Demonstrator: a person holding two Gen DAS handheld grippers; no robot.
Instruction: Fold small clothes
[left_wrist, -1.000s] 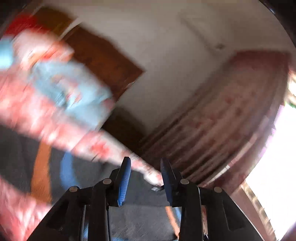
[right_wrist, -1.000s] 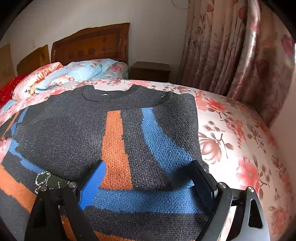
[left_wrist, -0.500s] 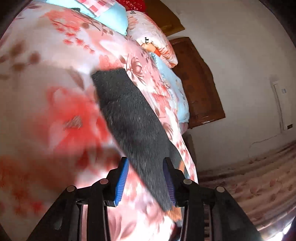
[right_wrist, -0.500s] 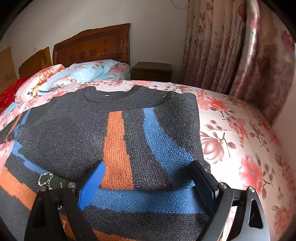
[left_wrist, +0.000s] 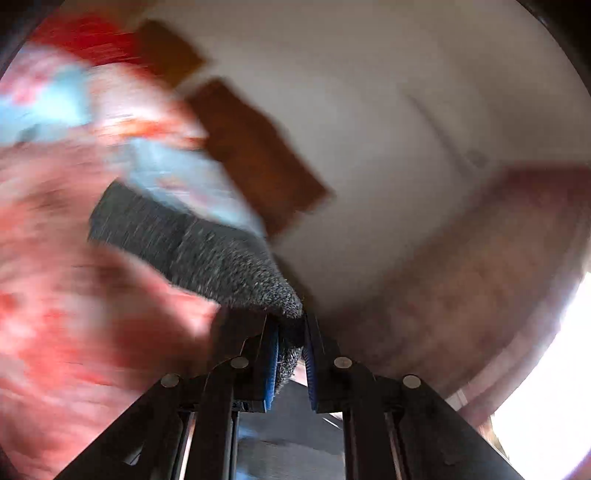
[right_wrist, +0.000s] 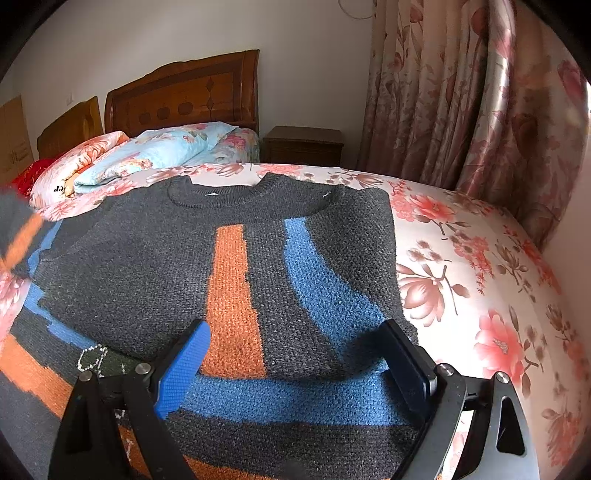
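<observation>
Left wrist view, blurred: the left gripper (left_wrist: 290, 350) is clamped on the grey sleeve (left_wrist: 192, 243), which stretches up-left over the floral bedspread (left_wrist: 74, 314).

Right wrist view: the sweater (right_wrist: 236, 280) lies flat on the bed, collar toward the headboard (right_wrist: 184, 96), long axis running away from the camera. The right gripper (right_wrist: 295, 354) hovers over its hem with its 2 fingers wide apart, holding nothing.

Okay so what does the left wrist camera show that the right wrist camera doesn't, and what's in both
Only the left wrist view, heavily blurred, shows the left gripper shut on a dark gray sleeve.

Only the right wrist view shows the open right gripper over the sweater's body, with its collar, orange stripe, blue stripe and the nightstand.

Both show the sweater, the floral bedspread, headboard and curtain.
</observation>
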